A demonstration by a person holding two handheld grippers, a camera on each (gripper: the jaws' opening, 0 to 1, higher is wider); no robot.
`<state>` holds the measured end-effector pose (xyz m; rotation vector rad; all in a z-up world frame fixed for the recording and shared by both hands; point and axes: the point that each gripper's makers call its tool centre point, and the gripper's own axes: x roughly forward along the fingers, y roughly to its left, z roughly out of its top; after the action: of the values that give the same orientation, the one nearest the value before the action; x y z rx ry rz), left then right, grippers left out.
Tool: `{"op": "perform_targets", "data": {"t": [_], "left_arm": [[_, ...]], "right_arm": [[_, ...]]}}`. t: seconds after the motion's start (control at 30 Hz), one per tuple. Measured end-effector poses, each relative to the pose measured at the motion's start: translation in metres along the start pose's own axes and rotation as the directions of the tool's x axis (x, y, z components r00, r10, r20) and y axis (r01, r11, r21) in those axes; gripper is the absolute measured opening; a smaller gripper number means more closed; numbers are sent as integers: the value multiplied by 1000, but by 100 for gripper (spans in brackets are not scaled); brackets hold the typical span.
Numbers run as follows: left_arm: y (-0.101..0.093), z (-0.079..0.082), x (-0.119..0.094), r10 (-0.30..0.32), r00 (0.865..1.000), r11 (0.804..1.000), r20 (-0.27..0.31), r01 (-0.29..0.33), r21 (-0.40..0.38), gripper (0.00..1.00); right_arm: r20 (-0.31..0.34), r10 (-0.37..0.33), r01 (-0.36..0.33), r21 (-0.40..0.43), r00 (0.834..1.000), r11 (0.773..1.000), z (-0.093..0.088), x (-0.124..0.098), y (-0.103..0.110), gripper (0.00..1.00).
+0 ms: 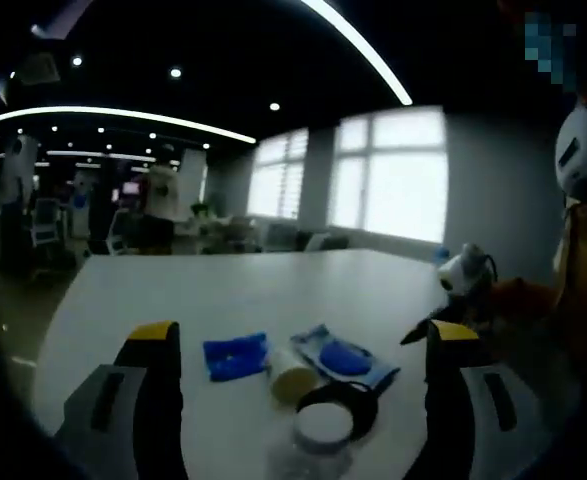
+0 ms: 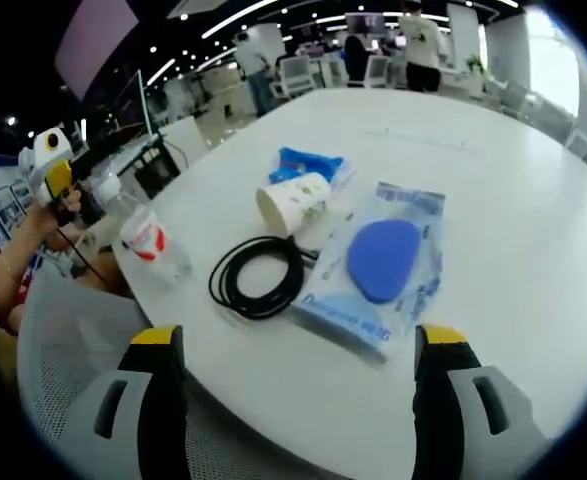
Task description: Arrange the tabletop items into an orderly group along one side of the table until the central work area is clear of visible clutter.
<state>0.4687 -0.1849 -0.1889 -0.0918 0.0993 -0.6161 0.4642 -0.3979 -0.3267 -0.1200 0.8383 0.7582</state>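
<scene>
**Clutter waits near the table's edge as both grippers hover apart**

Seen from the right gripper (image 2: 291,345), whose jaws stand wide apart and empty, the table (image 2: 493,160) holds a loose cluster near its edge. Taking the coiled black cable (image 2: 258,277) as the landmark: a clear pouch (image 2: 373,265) with a blue oval pad lies just beside it, its corner touching the coil; a paper cup (image 2: 295,203) lies on its side just beyond; a blue packet (image 2: 308,163) sits past the cup. A clear bottle (image 2: 151,240) stands apart from the cable, at the rim, likely already where an orderly row could start.

The left gripper (image 1: 303,345), jaws also apart and holding nothing, faces the same cluster from the opposite side, with the bottle's top nearest. Neither gripper touches anything, a stance that suggests sorting has yet to begin. The table's far stretch is bare; an office with people lies beyond.
</scene>
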Motion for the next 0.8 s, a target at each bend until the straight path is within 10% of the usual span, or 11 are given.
{"op": "perform_targets", "data": {"t": [0.8], "left_arm": [[-8, -62, -11, -78, 991, 997, -106, 77, -19, 93]], "right_arm": [[-12, 11, -12, -8, 1000, 1000, -2, 1, 1, 95]]}}
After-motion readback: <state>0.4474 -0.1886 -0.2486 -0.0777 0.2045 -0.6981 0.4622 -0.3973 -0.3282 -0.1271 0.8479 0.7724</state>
